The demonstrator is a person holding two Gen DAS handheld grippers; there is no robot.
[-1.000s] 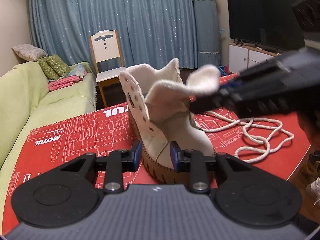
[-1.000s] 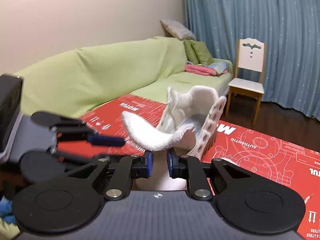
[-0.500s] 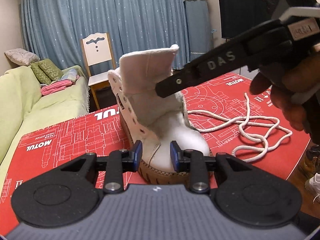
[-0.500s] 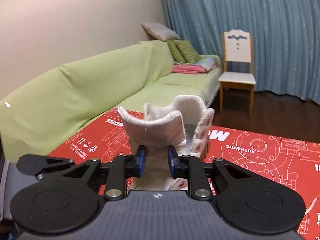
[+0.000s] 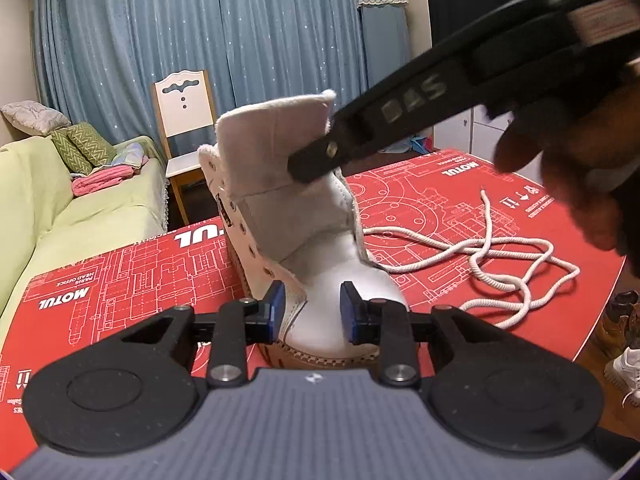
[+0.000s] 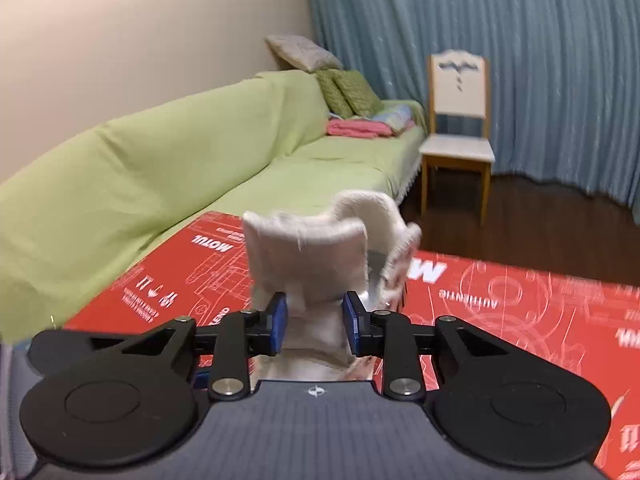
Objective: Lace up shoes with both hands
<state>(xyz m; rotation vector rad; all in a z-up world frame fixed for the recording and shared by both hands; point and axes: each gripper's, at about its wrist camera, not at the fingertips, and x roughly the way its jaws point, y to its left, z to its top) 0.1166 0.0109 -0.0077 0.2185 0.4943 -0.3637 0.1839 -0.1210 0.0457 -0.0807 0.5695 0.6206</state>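
Observation:
A white boot (image 5: 332,280) with a brown sole stands on the red mat (image 5: 120,272), its eyelets empty. Its tongue (image 5: 280,168) stands upright. My left gripper (image 5: 312,312) is open, its pads hovering on either side of the toe cap without pressing. My right gripper (image 6: 314,318) has its jaws opening; the tongue (image 6: 308,256) rises between the pads, which are apart from it. In the left wrist view one of the right gripper's fingers (image 5: 360,136) reaches to the tongue's top right edge, with a hand (image 5: 580,168) behind it. The white lace (image 5: 480,256) lies loose on the mat right of the boot.
A green sofa (image 5: 80,208) with cushions and folded cloths runs along the mat's left side. A white wooden chair (image 5: 182,120) stands before the blue curtains. Other shoes (image 5: 624,340) sit on the floor beyond the mat's right edge.
The right gripper's jaws have widened and let go of the tongue, which went from curled forward to standing upright. The right gripper has risen in the left wrist view. The left gripper has kept still.

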